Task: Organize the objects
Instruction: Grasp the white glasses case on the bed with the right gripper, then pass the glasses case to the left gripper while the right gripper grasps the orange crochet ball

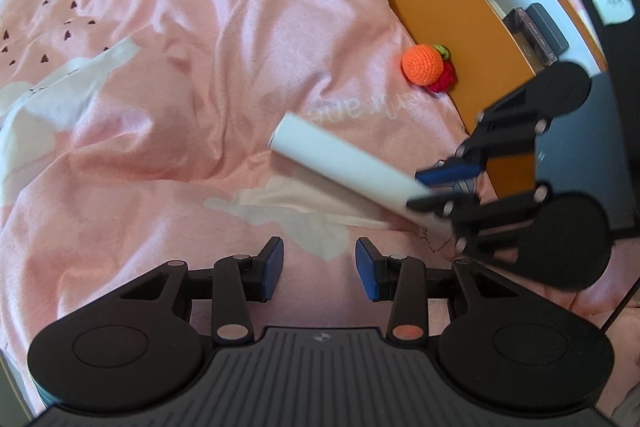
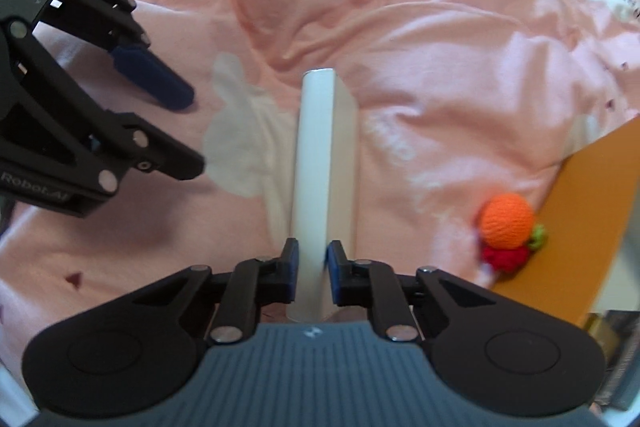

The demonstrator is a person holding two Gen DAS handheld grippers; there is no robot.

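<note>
The right gripper (image 2: 312, 259) is carrying the clamped white tube (image 2: 318, 163); the left gripper (image 1: 320, 267) is hanging apart. Next, probably the orange box (image 1: 452, 15).

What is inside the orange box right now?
The orange box holds a dark flat case on its white floor. The right gripper and the near wall cover the near end, so anything there is hidden.

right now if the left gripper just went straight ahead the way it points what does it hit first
Probably the pink bedsheet. The left gripper is open and empty, and the white tube held by the right gripper crosses just right of its line, though depth is unclear.
</note>
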